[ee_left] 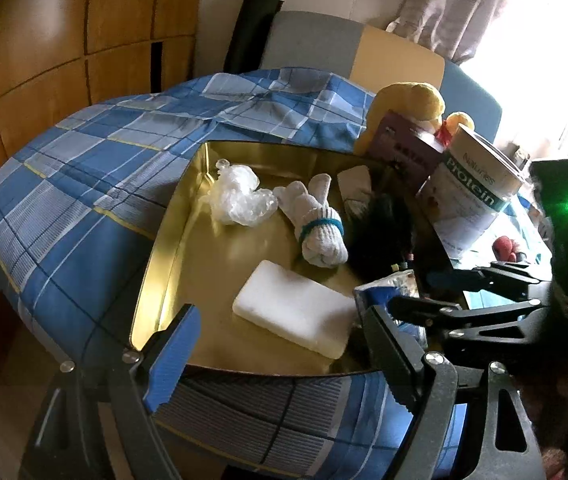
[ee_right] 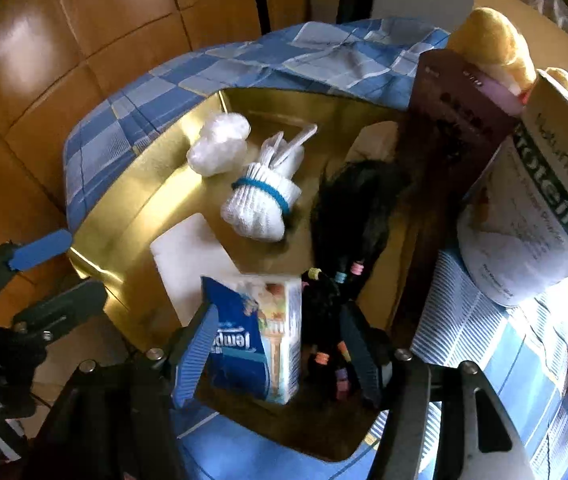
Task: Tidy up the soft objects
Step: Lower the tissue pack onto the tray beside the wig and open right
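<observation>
In the right wrist view, the right gripper (ee_right: 280, 344) sits at the bottom centre of the frame with its jaws apart, and a blue tissue pack (ee_right: 258, 336) stands between them — the left blue pad lies against the pack's side, while the other finger stands off it, beside a black hair bundle with coloured beads (ee_right: 347, 216). The pack stands at the near edge of the gold tray (ee_right: 124, 216), which rests on a blue checked cloth (ee_right: 124, 120). Further up the frame inside the tray lie a white sponge block (ee_right: 188, 256), a rolled white sock tied with a blue band (ee_right: 262, 200) and a crumpled clear plastic bag (ee_right: 218, 144). At the right stand a protein can (ee_right: 539, 208) and a dark carton (ee_right: 455, 120), with a yellow plush toy (ee_right: 491, 40) behind them. In the left wrist view, the left gripper (ee_left: 280, 344) hangs over the tray's near rim, jaws wide and empty — the sponge block lies just past its fingertips, between them.
</observation>
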The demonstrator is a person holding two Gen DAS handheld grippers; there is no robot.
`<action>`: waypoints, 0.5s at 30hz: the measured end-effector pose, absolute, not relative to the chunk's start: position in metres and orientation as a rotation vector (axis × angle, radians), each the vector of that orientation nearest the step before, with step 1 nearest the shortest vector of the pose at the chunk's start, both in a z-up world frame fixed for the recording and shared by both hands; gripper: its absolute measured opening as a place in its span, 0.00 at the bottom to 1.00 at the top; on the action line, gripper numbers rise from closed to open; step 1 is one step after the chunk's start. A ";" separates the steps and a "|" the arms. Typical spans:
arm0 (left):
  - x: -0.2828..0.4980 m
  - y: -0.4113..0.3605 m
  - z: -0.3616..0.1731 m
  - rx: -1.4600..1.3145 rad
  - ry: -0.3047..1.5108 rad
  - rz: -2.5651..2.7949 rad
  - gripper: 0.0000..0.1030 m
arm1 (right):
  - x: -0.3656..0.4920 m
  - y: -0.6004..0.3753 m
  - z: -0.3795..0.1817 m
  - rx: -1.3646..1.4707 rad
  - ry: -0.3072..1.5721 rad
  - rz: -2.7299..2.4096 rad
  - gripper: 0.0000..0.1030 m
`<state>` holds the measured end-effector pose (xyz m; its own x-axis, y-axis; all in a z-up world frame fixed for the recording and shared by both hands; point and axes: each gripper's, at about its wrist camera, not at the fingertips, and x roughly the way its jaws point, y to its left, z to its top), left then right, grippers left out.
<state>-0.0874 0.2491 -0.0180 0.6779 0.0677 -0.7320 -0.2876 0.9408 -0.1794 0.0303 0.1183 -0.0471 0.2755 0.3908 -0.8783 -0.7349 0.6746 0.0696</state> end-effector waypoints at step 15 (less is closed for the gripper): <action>-0.088 0.232 -0.010 -0.233 0.790 0.176 0.82 | 0.023 0.070 -0.007 -0.289 0.893 0.712 0.62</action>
